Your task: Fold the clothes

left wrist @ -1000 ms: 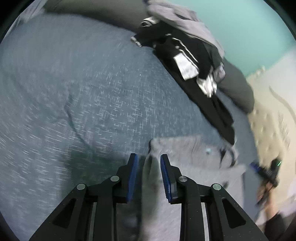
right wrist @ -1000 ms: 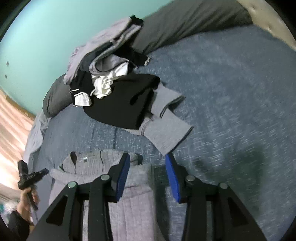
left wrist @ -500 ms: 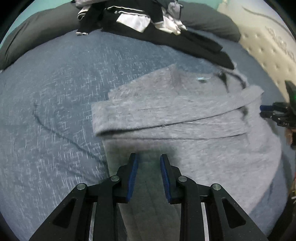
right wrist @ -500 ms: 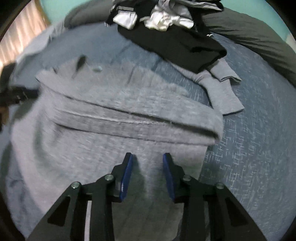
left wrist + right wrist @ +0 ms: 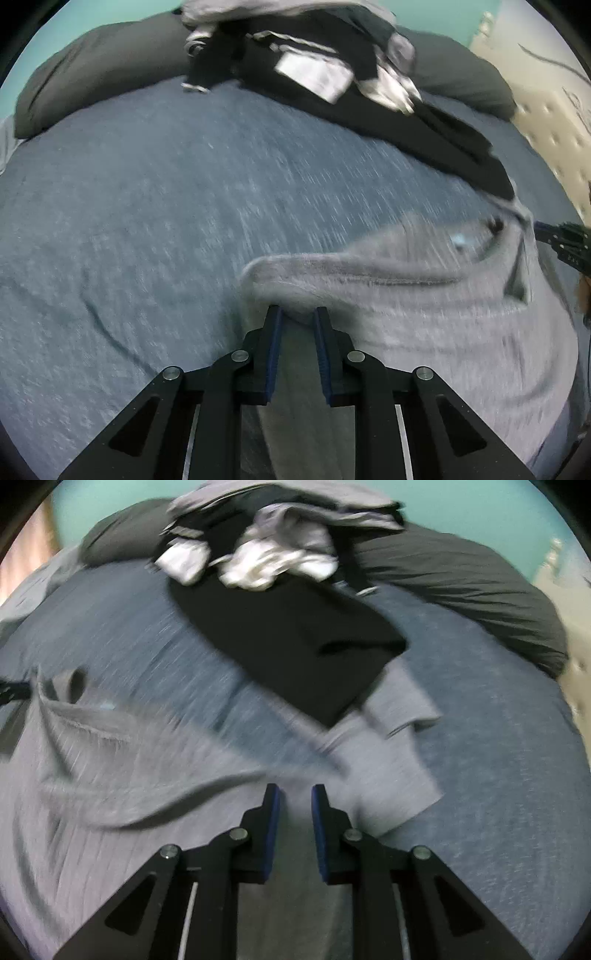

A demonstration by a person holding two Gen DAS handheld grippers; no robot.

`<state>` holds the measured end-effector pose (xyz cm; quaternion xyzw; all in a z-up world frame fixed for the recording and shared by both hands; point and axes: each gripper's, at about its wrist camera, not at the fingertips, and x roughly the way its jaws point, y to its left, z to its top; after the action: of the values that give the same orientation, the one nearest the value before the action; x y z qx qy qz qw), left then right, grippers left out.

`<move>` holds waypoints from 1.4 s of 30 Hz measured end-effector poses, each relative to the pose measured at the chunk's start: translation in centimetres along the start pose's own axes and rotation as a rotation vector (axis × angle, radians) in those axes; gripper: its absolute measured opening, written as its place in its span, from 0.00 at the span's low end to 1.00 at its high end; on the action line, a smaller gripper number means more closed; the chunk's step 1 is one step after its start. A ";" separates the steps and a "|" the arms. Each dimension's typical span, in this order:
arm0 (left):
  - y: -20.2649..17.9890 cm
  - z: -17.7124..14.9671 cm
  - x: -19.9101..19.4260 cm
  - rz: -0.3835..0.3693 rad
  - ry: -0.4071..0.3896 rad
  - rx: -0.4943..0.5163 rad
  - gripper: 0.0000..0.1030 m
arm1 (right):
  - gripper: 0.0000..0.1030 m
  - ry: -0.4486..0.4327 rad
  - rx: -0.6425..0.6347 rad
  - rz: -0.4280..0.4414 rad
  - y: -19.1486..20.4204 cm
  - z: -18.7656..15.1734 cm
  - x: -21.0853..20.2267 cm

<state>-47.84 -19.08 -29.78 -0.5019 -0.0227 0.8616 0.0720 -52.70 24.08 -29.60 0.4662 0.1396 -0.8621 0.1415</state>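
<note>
A light grey garment lies spread on the blue-grey bedcover, its collar at the far right. My left gripper is shut on a thick fold at the garment's left edge, and cloth bulges between the blue pads. In the right wrist view the same grey garment fills the lower left. There my right gripper is shut on its right edge, with grey cloth running between the fingers. Both views are blurred by motion.
A pile of black, white and grey clothes sits at the head of the bed on dark grey pillows. A black garment trails down from it. A beige padded headboard stands at right. A black device shows at the right edge.
Both grippers' jaws have narrowed onto the grey cloth since half a second ago. The views have swung up towards the pillows, and the garment's near part has lifted and bunched.
</note>
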 end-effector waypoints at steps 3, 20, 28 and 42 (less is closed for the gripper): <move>1.4 0.8 -0.7 0.001 -0.024 -0.059 0.19 | 0.17 -0.029 0.082 0.035 -1.7 0.7 -0.7; 2.7 -1.9 0.4 -0.058 -0.042 -0.029 0.30 | 0.36 0.011 0.233 0.250 -5.3 -3.0 -0.2; 3.3 -1.6 1.9 -0.091 -0.037 -0.091 0.04 | 0.04 -0.010 0.167 0.258 -4.1 -2.9 0.7; 5.6 -1.2 -0.9 -0.072 -0.097 -0.168 0.03 | 0.02 -0.137 0.295 0.141 -7.9 -2.9 -2.9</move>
<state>-46.95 -24.76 -30.23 -0.4628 -0.1162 0.8768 0.0594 -51.89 32.75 -27.81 0.4305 -0.0316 -0.8910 0.1408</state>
